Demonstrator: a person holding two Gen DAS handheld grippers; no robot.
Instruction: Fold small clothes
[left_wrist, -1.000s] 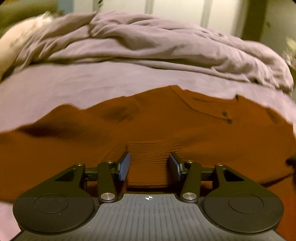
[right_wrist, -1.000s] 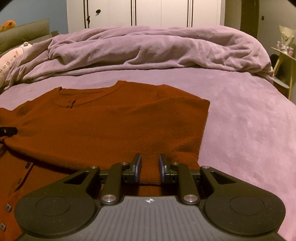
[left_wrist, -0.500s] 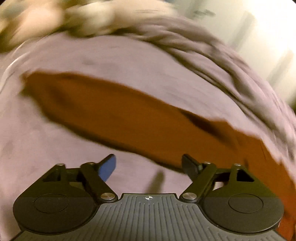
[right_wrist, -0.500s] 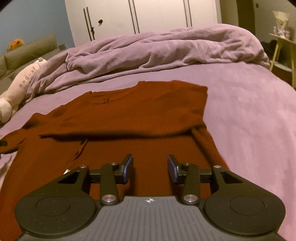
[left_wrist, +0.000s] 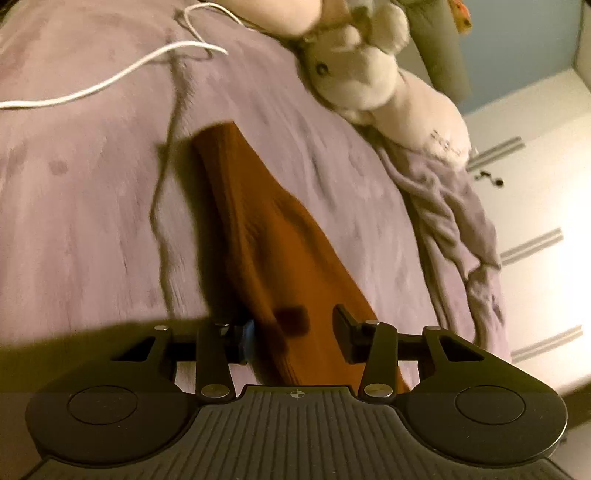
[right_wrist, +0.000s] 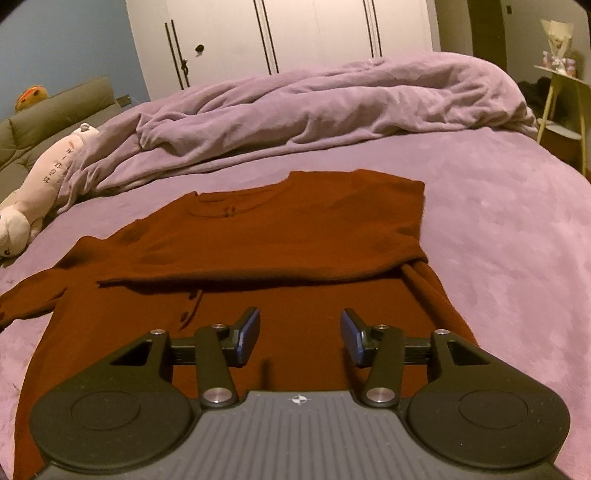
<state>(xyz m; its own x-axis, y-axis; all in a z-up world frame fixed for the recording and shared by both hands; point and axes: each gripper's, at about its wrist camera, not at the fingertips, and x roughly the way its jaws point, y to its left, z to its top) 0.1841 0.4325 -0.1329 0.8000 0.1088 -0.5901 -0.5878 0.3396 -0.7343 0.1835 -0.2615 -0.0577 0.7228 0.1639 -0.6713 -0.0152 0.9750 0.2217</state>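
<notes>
A rust-brown knit sweater (right_wrist: 280, 251) lies flat on the purple bed, its right sleeve folded across the chest. Its left sleeve (left_wrist: 266, 236) stretches out over the bedspread in the left wrist view, cuff at the far end. My left gripper (left_wrist: 293, 341) is open, its fingers either side of the sleeve near the shoulder end, holding nothing. My right gripper (right_wrist: 299, 334) is open and empty, just above the lower body of the sweater.
A crumpled purple blanket (right_wrist: 314, 107) lies across the far side of the bed. A cream plush toy (left_wrist: 373, 62) lies at the left, also in the right wrist view (right_wrist: 40, 184). A white cable (left_wrist: 110, 79) runs over the bedspread. A white wardrobe (right_wrist: 280, 33) stands behind.
My left gripper has let go of the sweater's hem, opened and swung left to the outstretched sleeve. My right gripper has released the fabric, opened and pulled back.
</notes>
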